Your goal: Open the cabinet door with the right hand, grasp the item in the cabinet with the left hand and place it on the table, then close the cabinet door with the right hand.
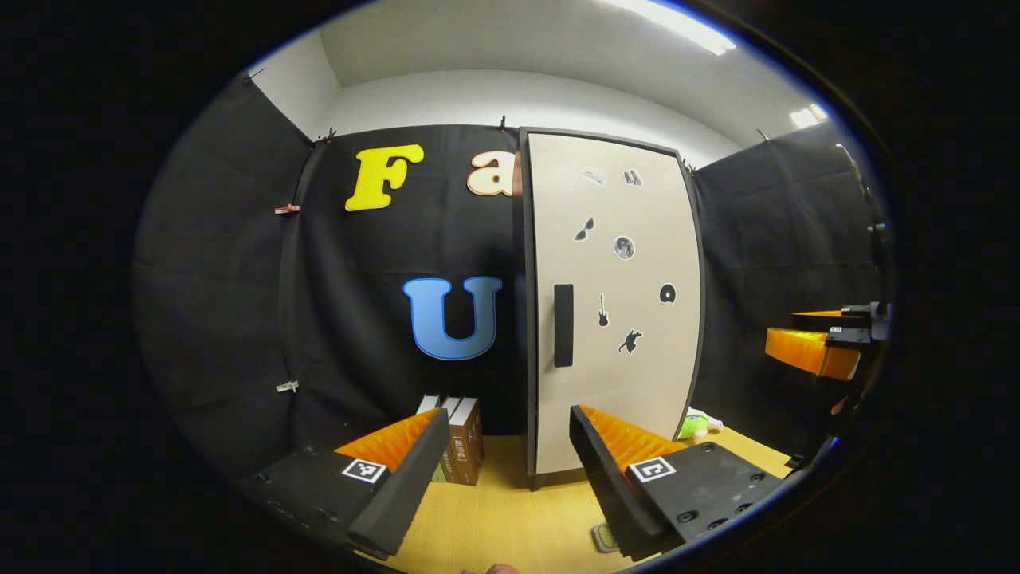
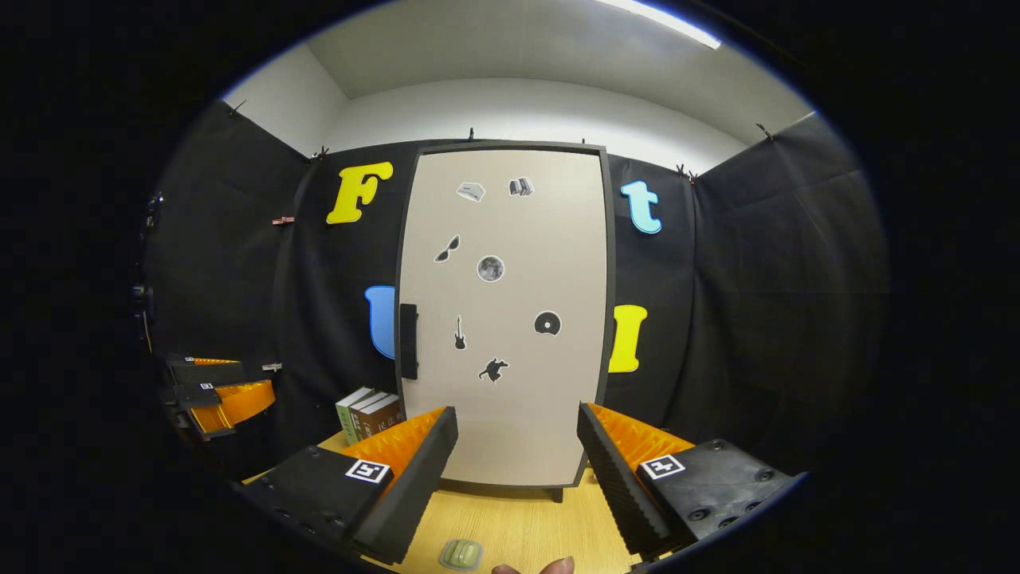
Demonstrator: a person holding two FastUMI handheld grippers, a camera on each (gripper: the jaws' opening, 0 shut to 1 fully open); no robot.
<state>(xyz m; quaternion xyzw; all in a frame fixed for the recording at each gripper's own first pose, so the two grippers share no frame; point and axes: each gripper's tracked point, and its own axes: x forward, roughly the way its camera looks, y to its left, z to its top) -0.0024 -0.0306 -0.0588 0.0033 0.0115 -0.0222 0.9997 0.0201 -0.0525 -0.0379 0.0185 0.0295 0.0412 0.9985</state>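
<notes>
Ahead of the right gripper (image 2: 516,446), gaping and empty, stands the closed cabinet door (image 2: 502,319).

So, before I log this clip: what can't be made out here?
- Item inside the cabinet: hidden in both views by the closed cabinet door.
- Green object on the table, left gripper view: mostly behind the cabinet's edge.
- Small pale object, right gripper view: cut off at the bottom edge, unidentifiable.

Matt door, wooden bench

The cabinet door (image 2: 510,319) looks smooth and matt beige; the bench (image 2: 518,526) shows light wood grain; the wall (image 2: 757,319) is black cloth.
</notes>
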